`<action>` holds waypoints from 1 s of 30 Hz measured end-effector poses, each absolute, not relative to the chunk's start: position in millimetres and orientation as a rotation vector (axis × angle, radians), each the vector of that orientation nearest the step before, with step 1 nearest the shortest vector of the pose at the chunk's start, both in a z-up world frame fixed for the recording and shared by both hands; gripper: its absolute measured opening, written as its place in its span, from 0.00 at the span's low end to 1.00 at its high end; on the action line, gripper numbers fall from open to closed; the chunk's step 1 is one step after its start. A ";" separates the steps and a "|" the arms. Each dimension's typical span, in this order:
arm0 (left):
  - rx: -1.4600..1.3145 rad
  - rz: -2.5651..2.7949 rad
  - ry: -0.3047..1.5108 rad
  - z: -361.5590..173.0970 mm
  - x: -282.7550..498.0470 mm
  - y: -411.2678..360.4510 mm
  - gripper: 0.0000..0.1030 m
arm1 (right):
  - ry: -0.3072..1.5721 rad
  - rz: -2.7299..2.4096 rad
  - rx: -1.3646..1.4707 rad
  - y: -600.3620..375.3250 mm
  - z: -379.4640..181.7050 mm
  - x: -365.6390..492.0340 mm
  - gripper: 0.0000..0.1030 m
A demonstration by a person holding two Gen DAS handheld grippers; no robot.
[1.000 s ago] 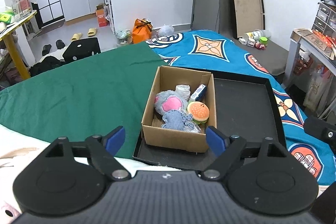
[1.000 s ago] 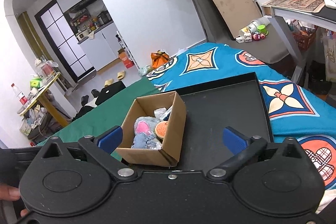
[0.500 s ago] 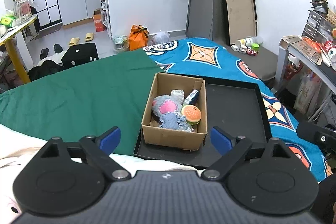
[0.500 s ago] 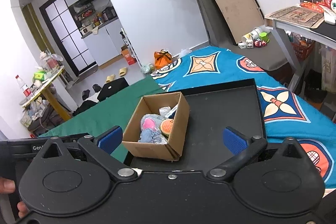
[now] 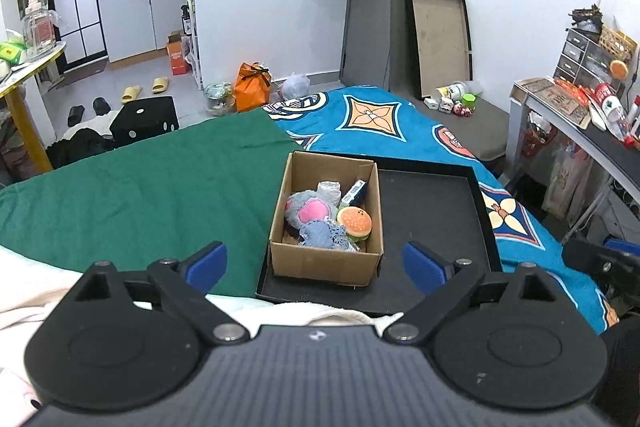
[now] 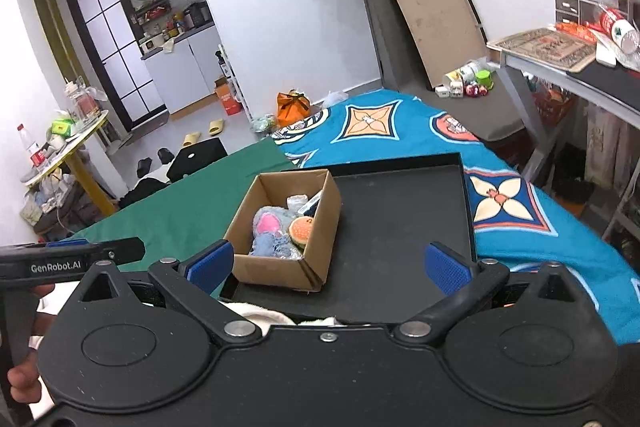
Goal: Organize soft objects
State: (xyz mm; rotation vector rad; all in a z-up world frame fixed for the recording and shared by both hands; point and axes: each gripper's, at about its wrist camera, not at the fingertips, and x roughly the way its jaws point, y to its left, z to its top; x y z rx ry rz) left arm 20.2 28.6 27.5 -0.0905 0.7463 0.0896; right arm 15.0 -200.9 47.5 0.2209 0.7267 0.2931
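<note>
Though small, GenRobot.AI (image 6: 56, 267) on left gripper (image 6: 120, 251)

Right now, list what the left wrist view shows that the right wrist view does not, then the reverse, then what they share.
Only the left wrist view: the left hand-held gripper from behind, jaws wide apart and just opening further, nothing between them.

Only the right wrist view: the right hand-held gripper, open and empty, and fingers on the other gripper's handle.

Both: the cardboard box with the burger toy and grey-pink plush, standing in the black tray on the bed.
</note>
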 end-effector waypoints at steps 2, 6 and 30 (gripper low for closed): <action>-0.084 0.077 0.744 27.3 17.2 28.0 0.93 | 0.731 0.277 0.217 -202.4 48.5 12.3 1.00; -0.078 0.063 0.736 27.4 10.5 25.2 0.93 | 0.735 0.260 0.206 -205.2 49.3 6.4 1.00; -0.046 0.050 0.723 27.8 -14.3 2.6 0.93 | 0.723 0.242 0.195 -221.8 52.5 -23.0 1.00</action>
